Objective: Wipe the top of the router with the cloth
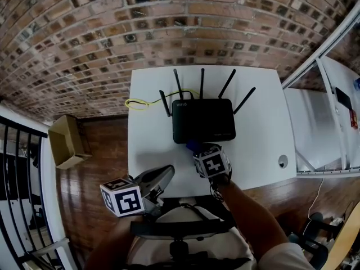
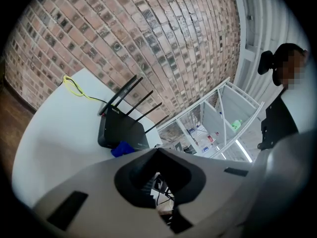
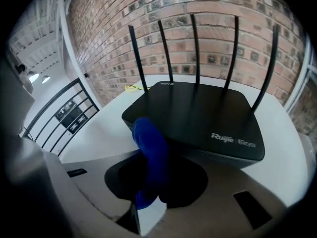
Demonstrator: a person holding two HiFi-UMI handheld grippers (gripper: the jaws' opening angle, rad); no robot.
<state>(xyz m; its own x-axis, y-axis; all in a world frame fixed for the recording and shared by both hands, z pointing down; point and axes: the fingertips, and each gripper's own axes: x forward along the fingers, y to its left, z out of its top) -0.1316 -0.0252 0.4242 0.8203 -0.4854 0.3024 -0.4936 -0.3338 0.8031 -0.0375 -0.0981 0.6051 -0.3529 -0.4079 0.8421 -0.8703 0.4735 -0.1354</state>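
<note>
Router [image 1: 203, 120] with five upright antennas sat on the white tabletop [image 1: 259, 145] before a brick wall. The right hand-held gripper [image 1: 194, 149] clenched a blue cloth [image 3: 148, 143] at the router's near front corner. The left hand-held gripper [image 1: 165, 174] hovered over the tabletop's near edge, jaws pressed together on nothing.

Right gripper [image 1: 203, 155], a grey two-jaw tool bearing a marker cube, is held out on an extended forearm [image 1: 247, 207] to the near edge of the black five-antenna router [image 1: 202, 120]. Its jaws are closed on a bunched blue cloth [image 3: 148, 148]. Left gripper [image 1: 160, 179], of the same make, sits well back from the router's near left side, jaws together and empty.
</note>
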